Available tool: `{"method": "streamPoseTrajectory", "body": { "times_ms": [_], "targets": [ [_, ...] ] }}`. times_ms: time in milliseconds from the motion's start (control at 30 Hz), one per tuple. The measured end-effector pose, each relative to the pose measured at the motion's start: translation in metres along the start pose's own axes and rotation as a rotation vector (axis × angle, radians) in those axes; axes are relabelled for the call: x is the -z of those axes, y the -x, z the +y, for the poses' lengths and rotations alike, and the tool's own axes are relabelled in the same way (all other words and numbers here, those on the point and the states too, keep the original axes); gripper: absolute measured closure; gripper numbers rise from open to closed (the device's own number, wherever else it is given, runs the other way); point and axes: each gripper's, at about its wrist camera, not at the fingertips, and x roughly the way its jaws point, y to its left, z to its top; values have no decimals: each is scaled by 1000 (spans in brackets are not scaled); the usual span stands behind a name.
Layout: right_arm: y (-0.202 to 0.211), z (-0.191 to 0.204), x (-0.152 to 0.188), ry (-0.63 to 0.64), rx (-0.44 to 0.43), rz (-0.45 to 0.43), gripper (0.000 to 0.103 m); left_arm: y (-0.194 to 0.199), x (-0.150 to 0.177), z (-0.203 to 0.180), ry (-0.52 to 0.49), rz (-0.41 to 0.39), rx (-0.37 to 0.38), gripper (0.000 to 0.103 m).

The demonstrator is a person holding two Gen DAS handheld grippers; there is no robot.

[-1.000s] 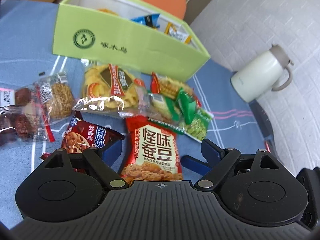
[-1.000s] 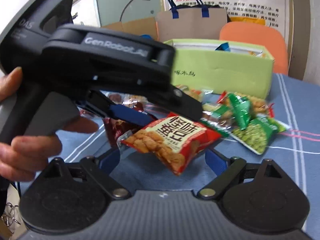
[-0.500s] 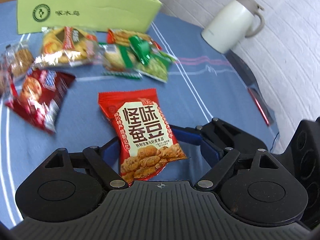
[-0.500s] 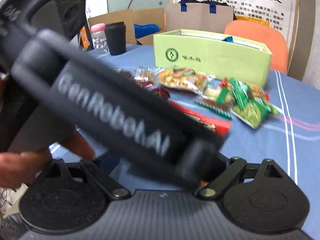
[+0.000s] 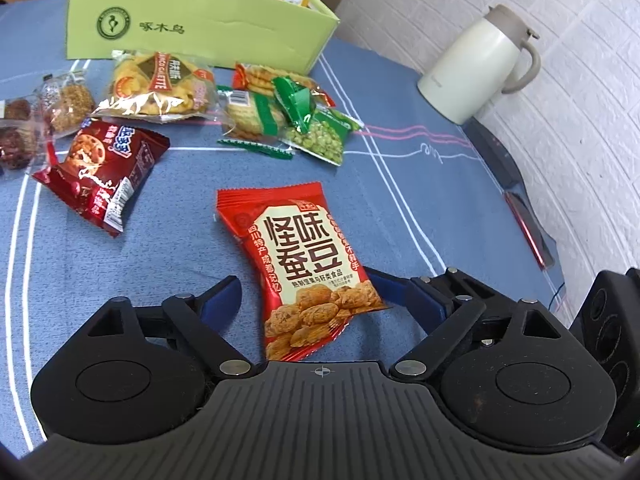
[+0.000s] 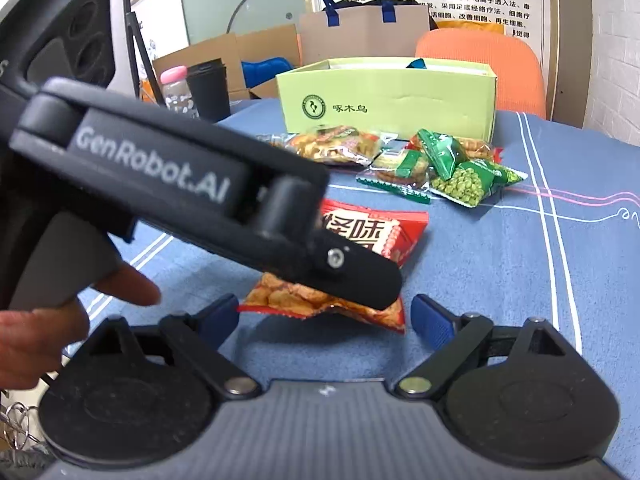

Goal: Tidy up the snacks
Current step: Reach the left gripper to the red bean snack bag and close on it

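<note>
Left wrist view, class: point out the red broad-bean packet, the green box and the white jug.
red broad-bean packet (image 5: 304,256), left wrist view, printed front.
green box (image 5: 208,28), left wrist view, front wall.
white jug (image 5: 472,68), left wrist view, body.

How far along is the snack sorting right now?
Early. A few packets already sit in the green box. The left gripper has its jaws opening around the red bean packet, not gripping it. The cookie packet, green peas and other snacks remain on the table.
</note>
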Motion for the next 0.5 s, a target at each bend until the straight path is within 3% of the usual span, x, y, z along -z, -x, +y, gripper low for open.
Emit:
{"method": "streamPoseTrajectory", "body": {
  "times_ms": [200, 300, 433, 500],
  "targets": [
    [-3, 16, 10, 32, 74, -5, 10, 3, 2, 12, 61, -21, 27, 23],
    [0, 13, 19, 32, 49, -52, 10, 6, 1, 21, 101, -25, 48, 23],
    [5, 12, 9, 9, 51, 9, 10, 12, -9, 25, 101, -37, 50, 23],
    [13, 10, 0, 0, 42, -44, 10, 14, -17, 24, 86, -55, 56, 23]
  ]
}}
